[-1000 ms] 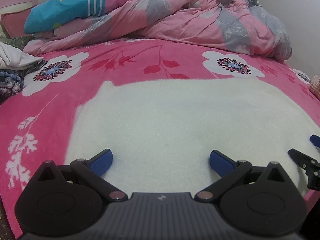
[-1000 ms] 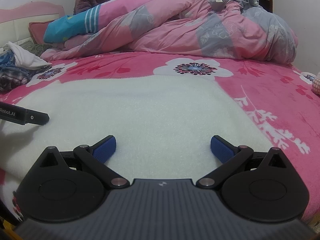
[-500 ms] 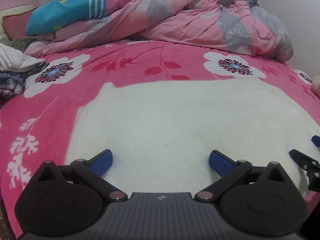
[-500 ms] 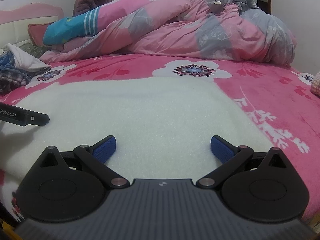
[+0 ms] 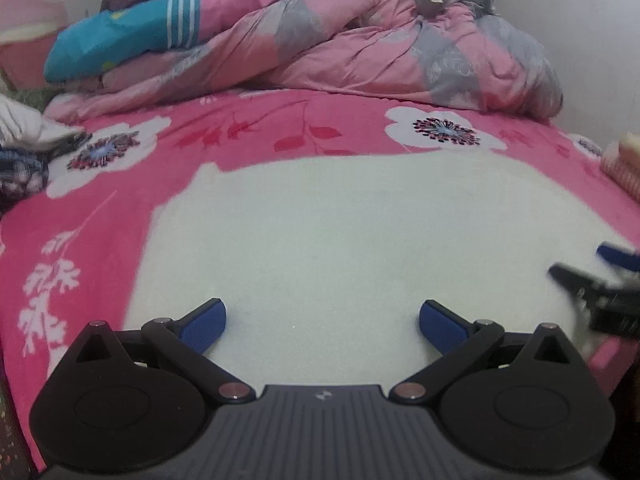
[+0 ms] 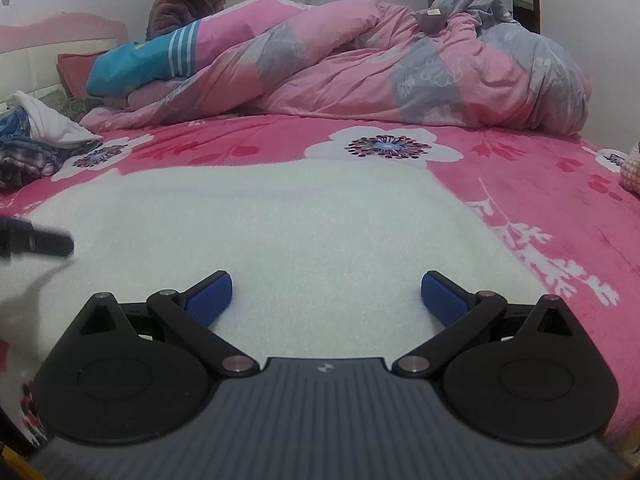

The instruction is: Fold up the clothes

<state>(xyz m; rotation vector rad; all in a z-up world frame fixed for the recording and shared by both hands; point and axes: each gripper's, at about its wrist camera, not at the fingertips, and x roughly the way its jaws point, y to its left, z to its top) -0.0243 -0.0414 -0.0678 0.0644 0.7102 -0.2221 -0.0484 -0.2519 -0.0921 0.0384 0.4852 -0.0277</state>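
Observation:
A cream-white fleecy garment [image 5: 352, 232] lies spread flat on the pink flowered bedspread [image 5: 92, 220]. My left gripper [image 5: 322, 322] stands open over the garment's near left part, nothing between its blue pads. The right gripper's blurred tip [image 5: 600, 284] shows at the right edge of the left wrist view. In the right wrist view the same garment [image 6: 288, 224] fills the middle, and my right gripper [image 6: 326, 296] hangs open above its near edge. The left gripper's black tip [image 6: 40, 240] pokes in at the left there.
A crumpled pink-and-grey duvet [image 6: 380, 68] and a blue striped pillow [image 6: 136, 64] lie at the far side of the bed. A pile of clothes [image 6: 32, 144] sits far left. A person [image 6: 188, 4] sits behind the duvet. A checked thing [image 6: 632, 168] is at the right edge.
Both grippers have risen and drifted slightly; the left view has shifted a little to the left. The jaws stay open and the garment has not moved.

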